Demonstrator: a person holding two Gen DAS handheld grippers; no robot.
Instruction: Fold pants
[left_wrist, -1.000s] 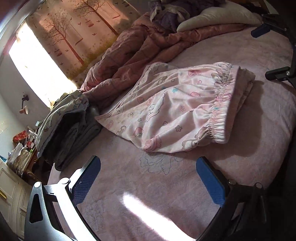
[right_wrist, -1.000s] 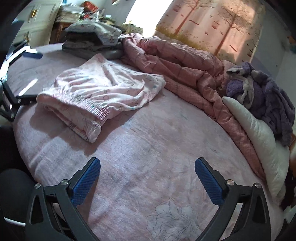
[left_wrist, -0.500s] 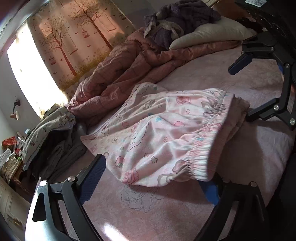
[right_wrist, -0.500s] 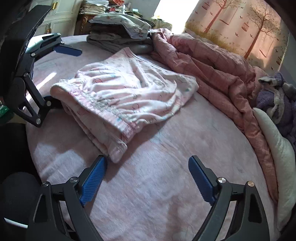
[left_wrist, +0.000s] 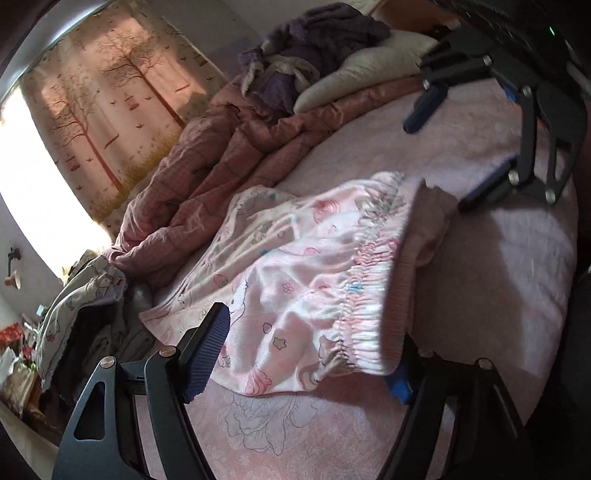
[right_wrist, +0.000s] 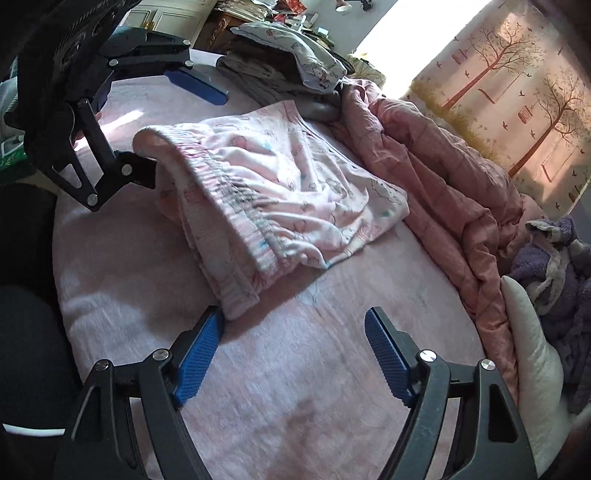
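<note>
Pink pants with little cartoon pictures lie folded on the pink sheet of a bed. They sit near the front edge, with the stretchy waistband facing the two grippers.

From the left wrist view, the left gripper is at one corner of the waistband. Its jaws are closing, and the pants are between them. One blue finger is beside the cloth. The other finger is tucked under the waistband and mostly hidden. I cannot tell if the pads press on the cloth yet.

From the right wrist view, the right gripper is at the other corner. Its jaws are closing too. Its left finger is just beside the corner of the pants, maybe touching it. Only bare sheet is between the two fingers, so it holds nothing.

Behind the pants is a bunched-up pink quilt. Off to one side is a pile of grey clothes. Farther back are a cream pillow and a purple fuzzy blanket. Farthest away is a curtain with trees on it, and bright light comes in beside it.
</note>
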